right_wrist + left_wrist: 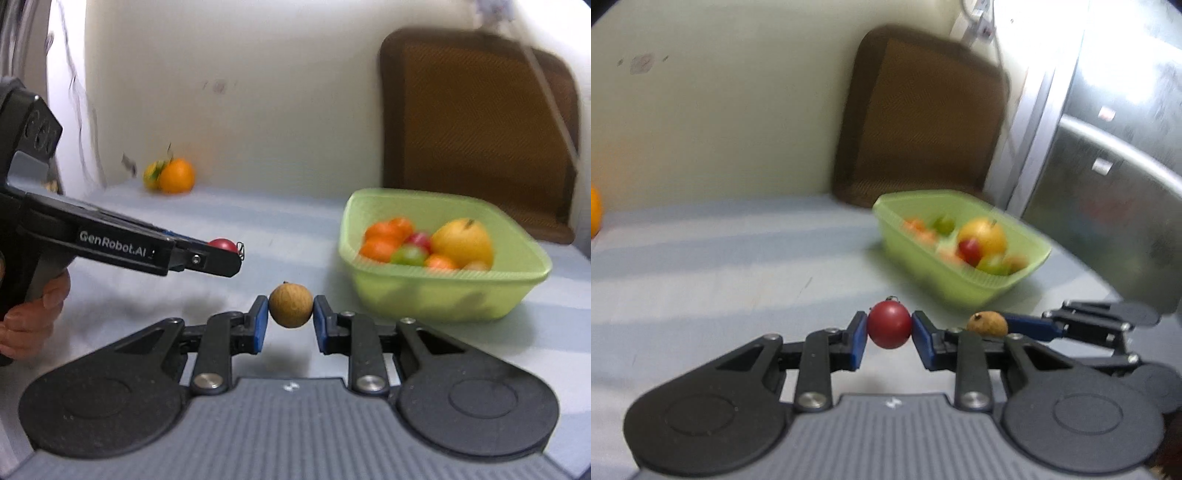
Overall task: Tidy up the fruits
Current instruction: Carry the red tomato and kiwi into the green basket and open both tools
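While the left gripper point(889, 334) jaws clamp a small red fruit point(889, 329), the right gripper point(290, 320) jaws pinch a brown longan point(290, 305) — both held above the surface point(258, 221), near the green basket point(443, 299).

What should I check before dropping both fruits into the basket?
1. Left gripper shut on red fruit: ok.
2. Right gripper shut on brown fruit: ok.
3. Both fruits lifted clear of the table: ok.
4. Basket upright, open top in view: ok.
5. Room inside basket: cannot tell, already holds a good deal of fruit.
6. Oranges by the wall not yet collected: not ok.
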Tool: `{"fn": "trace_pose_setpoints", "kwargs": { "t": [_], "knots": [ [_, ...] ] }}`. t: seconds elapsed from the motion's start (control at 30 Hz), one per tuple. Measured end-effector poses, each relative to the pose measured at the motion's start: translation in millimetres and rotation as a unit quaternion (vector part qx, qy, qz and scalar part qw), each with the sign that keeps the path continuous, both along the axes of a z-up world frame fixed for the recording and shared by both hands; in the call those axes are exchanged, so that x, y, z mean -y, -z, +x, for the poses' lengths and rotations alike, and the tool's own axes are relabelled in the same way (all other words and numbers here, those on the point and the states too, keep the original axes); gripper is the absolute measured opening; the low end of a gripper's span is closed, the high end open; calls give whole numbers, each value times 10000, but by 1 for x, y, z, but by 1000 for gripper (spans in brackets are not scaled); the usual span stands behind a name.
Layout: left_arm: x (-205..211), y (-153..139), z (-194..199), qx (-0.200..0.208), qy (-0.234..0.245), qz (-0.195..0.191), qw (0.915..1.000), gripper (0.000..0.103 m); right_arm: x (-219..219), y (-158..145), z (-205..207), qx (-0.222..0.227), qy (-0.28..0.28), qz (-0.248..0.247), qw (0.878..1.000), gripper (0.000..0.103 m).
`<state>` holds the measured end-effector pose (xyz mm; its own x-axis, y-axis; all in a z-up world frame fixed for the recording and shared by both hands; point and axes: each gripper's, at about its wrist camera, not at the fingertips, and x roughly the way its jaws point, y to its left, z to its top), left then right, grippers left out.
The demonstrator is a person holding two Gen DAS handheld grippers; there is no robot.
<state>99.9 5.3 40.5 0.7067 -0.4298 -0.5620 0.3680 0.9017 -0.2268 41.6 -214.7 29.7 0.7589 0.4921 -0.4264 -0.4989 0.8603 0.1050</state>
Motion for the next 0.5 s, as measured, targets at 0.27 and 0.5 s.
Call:
{"fn": "trace_pose_setpoints", "kwargs": {
  "t": [0.27,0.5],
  "knots": [
    [52,-32,62,35,522,-207,9984,27,44,-20,26,401,772,248,9959,29],
    [89,-11,125,-520,575,-154,9969,27,51,-7,51,304,915,240,9951,29]
  ]
}}
